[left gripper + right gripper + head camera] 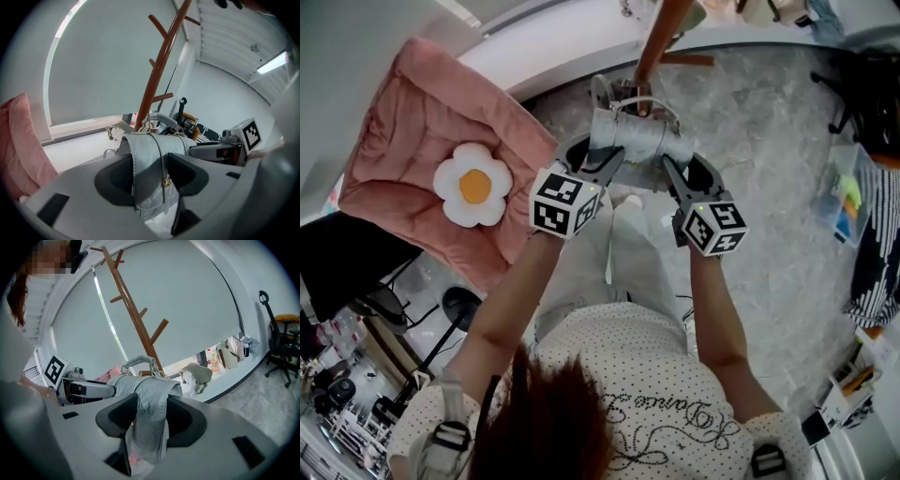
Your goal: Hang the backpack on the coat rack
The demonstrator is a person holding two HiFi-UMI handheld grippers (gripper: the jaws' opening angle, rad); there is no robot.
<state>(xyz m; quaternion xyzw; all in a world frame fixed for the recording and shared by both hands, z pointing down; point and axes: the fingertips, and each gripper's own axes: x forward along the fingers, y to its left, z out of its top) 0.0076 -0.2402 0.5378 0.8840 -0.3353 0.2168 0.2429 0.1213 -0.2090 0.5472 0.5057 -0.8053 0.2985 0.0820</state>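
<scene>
Only the gripper views show the coat rack [158,65] pegs rising beyond the backpack [639,141]. The left gripper [151,176] and right gripper [151,420] each stand wide, clamped on its grey folds. The backpack is held between them.

Clamped in the left gripper [150,176]: a fold of grey backpack [152,145], jaws pressing it from both sides, with a strap and gold fitting running down between them. Behind the backpack, a leaning brown coat rack [159,61] with bare pegs. At the backpack's right end, the right gripper [216,151]. At the left edge, a pink cushion [21,150].
</scene>
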